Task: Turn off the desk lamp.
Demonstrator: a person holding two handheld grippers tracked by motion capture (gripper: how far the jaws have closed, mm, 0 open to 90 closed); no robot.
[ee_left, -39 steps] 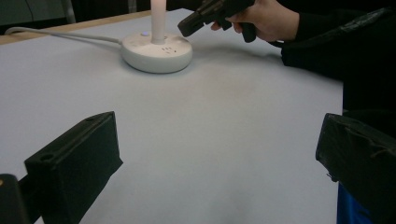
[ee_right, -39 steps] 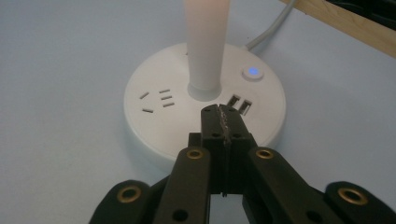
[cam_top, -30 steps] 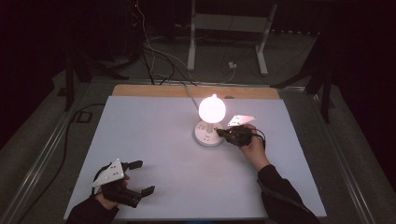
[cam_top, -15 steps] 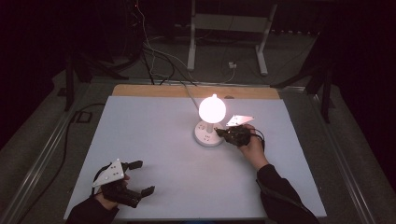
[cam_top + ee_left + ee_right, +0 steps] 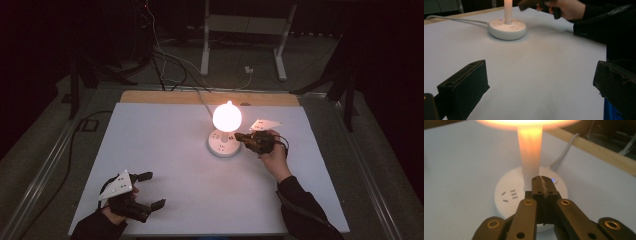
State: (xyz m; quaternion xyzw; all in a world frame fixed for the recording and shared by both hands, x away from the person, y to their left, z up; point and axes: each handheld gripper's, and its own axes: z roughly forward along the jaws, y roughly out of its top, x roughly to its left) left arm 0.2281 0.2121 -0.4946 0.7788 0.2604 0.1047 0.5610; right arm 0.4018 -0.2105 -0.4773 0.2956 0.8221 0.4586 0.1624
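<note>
one lit lamp (image 5: 227,117) on one round socket base (image 5: 223,145), two grippers.

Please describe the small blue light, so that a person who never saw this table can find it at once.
Start at the white table and find the glowing lamp near its far edge. The lamp stands on a round white socket base with a cable. The blue light is a tiny dot on top of that base, just beside the shut right tool; the other marks there are dark slots.

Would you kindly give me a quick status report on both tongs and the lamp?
Left tongs open, low at the table's near left corner. Right tongs shut, tips over the round base. Lamp lit. Nothing in the way.
</note>
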